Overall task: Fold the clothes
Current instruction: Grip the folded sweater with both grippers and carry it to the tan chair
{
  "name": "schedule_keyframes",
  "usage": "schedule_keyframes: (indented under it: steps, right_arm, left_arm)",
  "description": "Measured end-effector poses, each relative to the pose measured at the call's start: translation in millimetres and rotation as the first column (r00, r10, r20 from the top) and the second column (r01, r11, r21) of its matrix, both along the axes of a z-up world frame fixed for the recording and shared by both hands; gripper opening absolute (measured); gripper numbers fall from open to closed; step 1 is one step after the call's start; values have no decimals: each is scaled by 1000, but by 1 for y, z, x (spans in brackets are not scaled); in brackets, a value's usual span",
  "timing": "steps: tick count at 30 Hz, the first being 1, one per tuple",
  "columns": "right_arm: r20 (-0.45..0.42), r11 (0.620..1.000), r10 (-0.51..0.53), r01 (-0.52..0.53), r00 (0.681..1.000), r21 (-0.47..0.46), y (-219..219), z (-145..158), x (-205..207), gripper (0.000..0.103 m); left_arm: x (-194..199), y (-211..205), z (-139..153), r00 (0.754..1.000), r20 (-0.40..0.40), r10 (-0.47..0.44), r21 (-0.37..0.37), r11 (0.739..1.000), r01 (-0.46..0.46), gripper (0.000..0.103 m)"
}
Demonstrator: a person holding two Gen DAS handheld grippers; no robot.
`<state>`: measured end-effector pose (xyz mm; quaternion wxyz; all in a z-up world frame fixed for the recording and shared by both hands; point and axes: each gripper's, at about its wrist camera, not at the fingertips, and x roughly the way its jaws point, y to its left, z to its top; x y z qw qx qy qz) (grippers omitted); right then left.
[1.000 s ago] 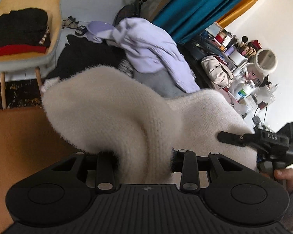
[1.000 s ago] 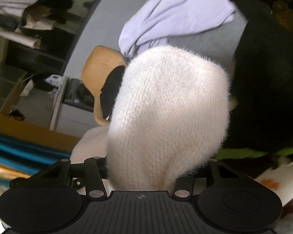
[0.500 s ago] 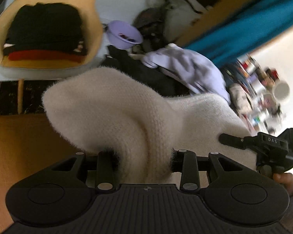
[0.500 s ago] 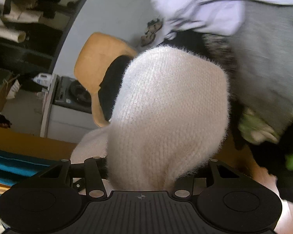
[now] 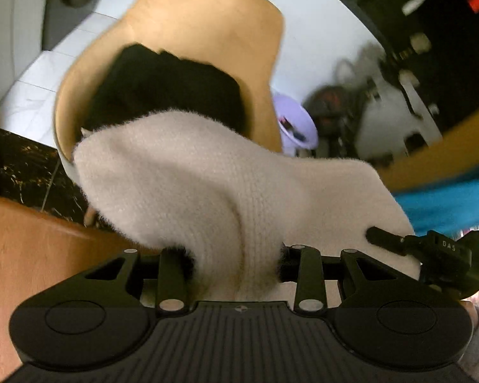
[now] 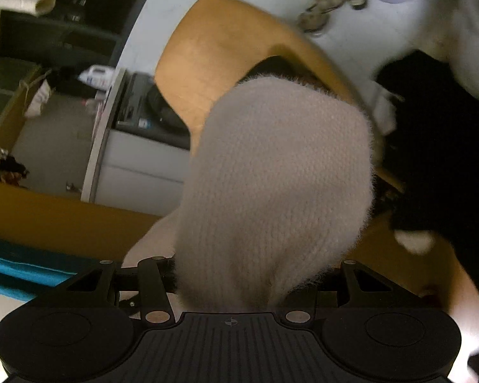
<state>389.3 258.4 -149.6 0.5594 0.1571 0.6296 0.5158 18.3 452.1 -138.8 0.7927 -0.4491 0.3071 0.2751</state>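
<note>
While visible only from left wrist, R gripper [image 5: 383, 237] grips fuzzy white sweater [image 5: 207, 185]. L gripper [image 5: 236, 265] clamped on same sweater, w/ tan chair [image 5: 207, 32] behind.

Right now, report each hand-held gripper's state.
Left hand-held gripper: closed on the cream sweater.
Right hand-held gripper: closed on the same cream sweater.

Both wrist fisheyes look forward along their fingers, very close behind the cream sweater [image 5: 226, 191]; both views share the tan chair [image 5: 207, 25] [image 6: 214, 57] beyond.
</note>
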Motion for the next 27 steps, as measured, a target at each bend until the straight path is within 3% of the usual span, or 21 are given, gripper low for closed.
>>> schedule_keyframes:
  steps: [7, 15, 20, 27]
  right_arm:
    - [48, 995, 97, -98, 994, 15, 148, 15, 29, 44]
    - [93, 998, 27, -31, 995, 50, 301, 16, 52, 44]
    - [99, 1000, 4, -7, 995, 25, 356, -13, 69, 44]
    - [91, 999, 20, -16, 996, -50, 388, -84, 100, 43]
  left_arm:
    - [12, 119, -5, 998, 12, 62, 37, 997, -62, 36]
    - [46, 256, -6, 1000, -1, 14, 133, 991, -14, 36]
    - [77, 302, -30, 998, -58, -9, 114, 993, 16, 36]
    - [110, 330, -84, 992, -128, 1, 88, 996, 10, 36]
